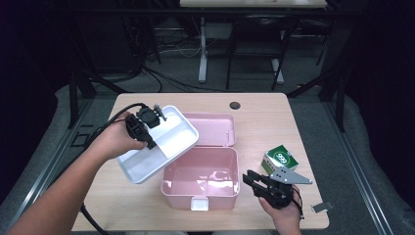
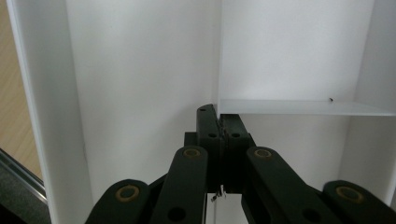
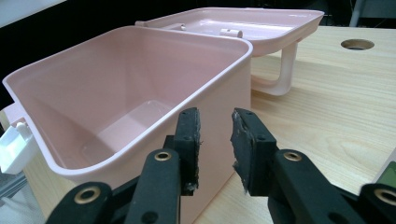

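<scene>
Pink plastic forms the open storage box (image 1: 200, 178) nearest the person's edge of the table (image 1: 254, 117), its lid (image 1: 211, 129) thrown back behind it and its white latch (image 1: 199, 204) facing forward. Just to its right, the right gripper (image 1: 250, 180) is held low above the tabletop, jaws parted with nothing between them and aimed at the box's near corner; a green carton (image 1: 280, 159) lies just beyond that hand. Farther back and to the left, the white divided tray (image 1: 159, 143) is carried tilted above the box's left rim, partly over the table. It is pinched by the left gripper (image 1: 149, 143), whose jaws are closed tight on a thin inner partition wall (image 2: 219, 70). The left forearm is reached in from the lower left, wrist bent inward over the tray. The tray is judged light, stiff and smooth, so slipping or swinging about so narrow a hold seems likely; a partition or the rim is the sensible place to be gripped, and level carrying is advised.
</scene>
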